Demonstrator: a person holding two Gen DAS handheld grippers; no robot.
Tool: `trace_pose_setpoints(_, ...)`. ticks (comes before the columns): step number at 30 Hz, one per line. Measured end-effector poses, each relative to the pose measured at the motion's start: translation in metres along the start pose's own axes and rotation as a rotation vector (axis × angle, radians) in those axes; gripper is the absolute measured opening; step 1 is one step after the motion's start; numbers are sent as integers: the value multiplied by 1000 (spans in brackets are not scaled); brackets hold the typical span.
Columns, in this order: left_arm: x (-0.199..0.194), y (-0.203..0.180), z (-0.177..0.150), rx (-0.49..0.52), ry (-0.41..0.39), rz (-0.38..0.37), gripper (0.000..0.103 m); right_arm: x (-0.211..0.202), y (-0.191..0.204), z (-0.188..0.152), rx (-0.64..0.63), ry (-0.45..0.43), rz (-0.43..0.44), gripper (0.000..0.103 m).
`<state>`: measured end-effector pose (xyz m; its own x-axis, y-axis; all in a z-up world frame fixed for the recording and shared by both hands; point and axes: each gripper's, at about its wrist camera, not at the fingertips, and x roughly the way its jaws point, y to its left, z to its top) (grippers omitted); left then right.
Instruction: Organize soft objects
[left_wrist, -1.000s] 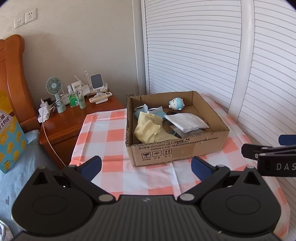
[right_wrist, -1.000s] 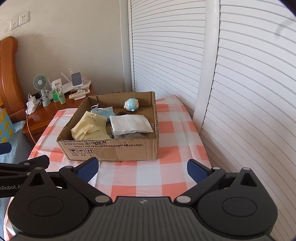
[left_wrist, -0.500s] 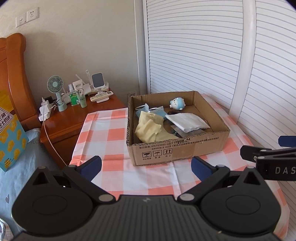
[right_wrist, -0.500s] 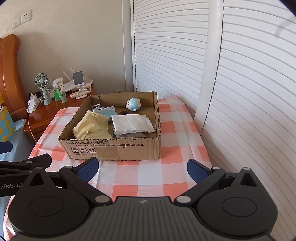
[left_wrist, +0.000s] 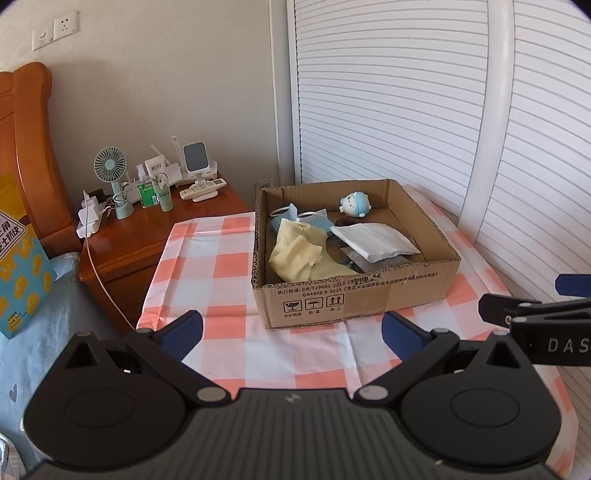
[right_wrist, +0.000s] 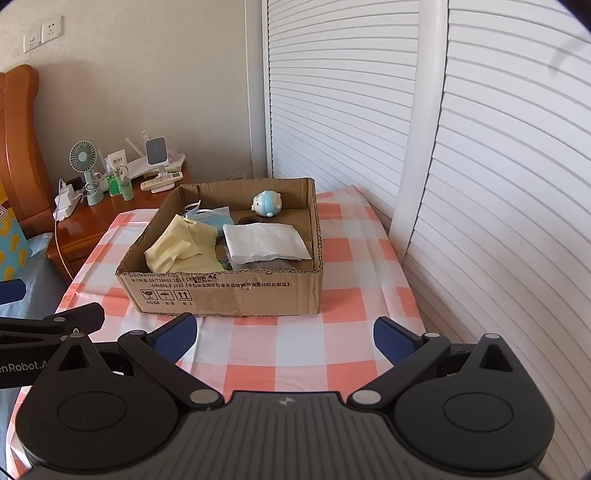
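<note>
A shallow cardboard box (left_wrist: 354, 299) (right_wrist: 225, 291) stands on the checked tablecloth (left_wrist: 229, 258). Inside it lie a yellow cloth (left_wrist: 299, 254) (right_wrist: 181, 243), a blue face mask (left_wrist: 299, 218) (right_wrist: 210, 216), a white folded pad (left_wrist: 373, 240) (right_wrist: 264, 242) and a small blue plush toy (left_wrist: 354, 204) (right_wrist: 266, 202). My left gripper (left_wrist: 291, 334) is open and empty, held above the cloth in front of the box. My right gripper (right_wrist: 282, 338) is open and empty, also in front of the box. Each gripper shows at the edge of the other's view.
A wooden nightstand (left_wrist: 147, 236) at the left carries a small fan (left_wrist: 110, 162), bottles, a phone stand and a remote. A bed with a yellow-and-blue bag (left_wrist: 18, 266) is at the far left. White louvered doors (left_wrist: 406, 92) close off the right and back.
Both grippers have drawn back and risen slightly; the box looks a little farther away. Nothing was picked up or released.
</note>
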<state>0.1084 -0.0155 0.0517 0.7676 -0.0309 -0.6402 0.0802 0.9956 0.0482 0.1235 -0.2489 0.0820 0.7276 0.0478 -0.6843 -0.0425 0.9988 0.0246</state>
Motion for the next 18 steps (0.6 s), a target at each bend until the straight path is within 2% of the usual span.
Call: trace_pose_setpoints(18, -2, 0, 0, -2, -5, -1, 102, 0, 0, -1, -3, -1, 3, 103)
